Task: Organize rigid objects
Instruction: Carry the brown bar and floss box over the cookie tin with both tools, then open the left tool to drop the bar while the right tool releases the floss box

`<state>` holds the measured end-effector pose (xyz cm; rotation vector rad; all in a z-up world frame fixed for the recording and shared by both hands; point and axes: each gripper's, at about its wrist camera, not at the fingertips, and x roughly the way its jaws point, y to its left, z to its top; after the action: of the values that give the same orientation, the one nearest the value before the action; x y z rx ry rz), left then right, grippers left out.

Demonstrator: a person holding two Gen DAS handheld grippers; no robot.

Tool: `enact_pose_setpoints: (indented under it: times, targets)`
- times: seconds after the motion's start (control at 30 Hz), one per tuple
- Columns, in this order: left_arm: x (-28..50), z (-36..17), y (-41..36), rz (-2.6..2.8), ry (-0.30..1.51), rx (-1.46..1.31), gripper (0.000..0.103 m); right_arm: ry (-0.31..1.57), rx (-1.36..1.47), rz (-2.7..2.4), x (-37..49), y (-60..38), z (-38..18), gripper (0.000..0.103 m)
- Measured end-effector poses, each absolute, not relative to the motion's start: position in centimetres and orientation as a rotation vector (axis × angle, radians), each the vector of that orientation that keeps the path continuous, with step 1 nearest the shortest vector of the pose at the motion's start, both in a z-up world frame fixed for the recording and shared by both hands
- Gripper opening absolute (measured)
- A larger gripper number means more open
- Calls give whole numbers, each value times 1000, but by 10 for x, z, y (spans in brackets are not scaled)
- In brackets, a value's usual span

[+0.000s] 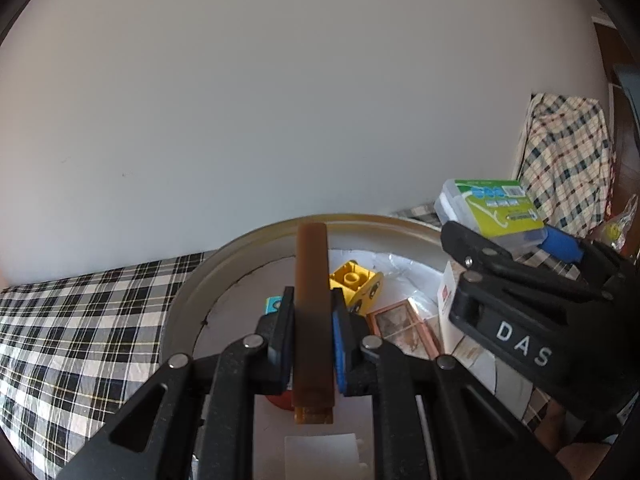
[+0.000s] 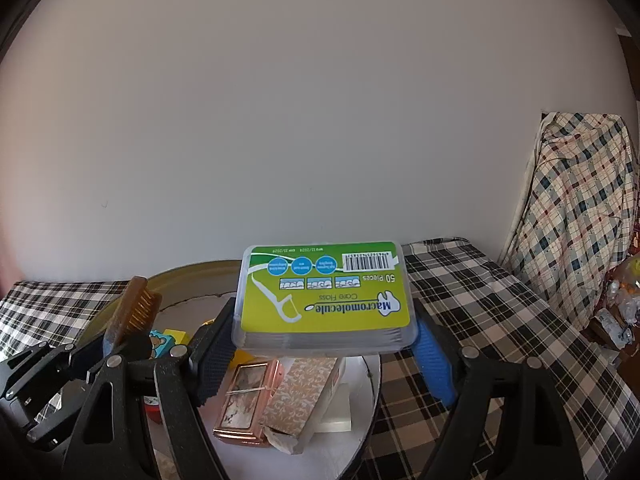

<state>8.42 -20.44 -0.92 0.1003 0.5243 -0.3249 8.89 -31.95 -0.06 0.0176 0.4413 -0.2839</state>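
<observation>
My left gripper [image 1: 312, 316] is shut on a brown brush [image 1: 313, 304], held upright over the round tin [image 1: 224, 252]; the same brush [image 2: 134, 310] shows its bristles at the left of the right wrist view. My right gripper [image 2: 324, 332] is shut on a clear dental floss box [image 2: 324, 294] with a green label, held level above the tin [image 2: 372, 364]. That floss box [image 1: 492, 208] appears at the right of the left wrist view. Inside the tin lie a yellow toy brick [image 1: 356, 284], a copper-framed case [image 2: 248, 400] and a patterned carton [image 2: 304, 396].
The tin stands on a black-and-white checked cloth [image 2: 480, 312] against a plain white wall. A checked fabric [image 2: 580, 208] hangs at the right, with clutter [image 2: 624, 304] below it. A small blue block with a bear [image 2: 160, 342] and a red item [image 2: 152, 404] also sit in the tin.
</observation>
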Motion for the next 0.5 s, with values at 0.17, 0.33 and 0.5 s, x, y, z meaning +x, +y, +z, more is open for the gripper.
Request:
enact_pose_setpoints:
  times: [0.17,0.33,0.5]
  targets:
    - [97,-14,-202,-297,595,86,14,496,51,-266,98,-325,-6,82]
    - [100,-22,-205,-275,616,108,14,557,13,-264,109,-320,-15,82]
    - [100,-22,-208,-262,611,126,16,579,12,-236,111,-316,-18,82]
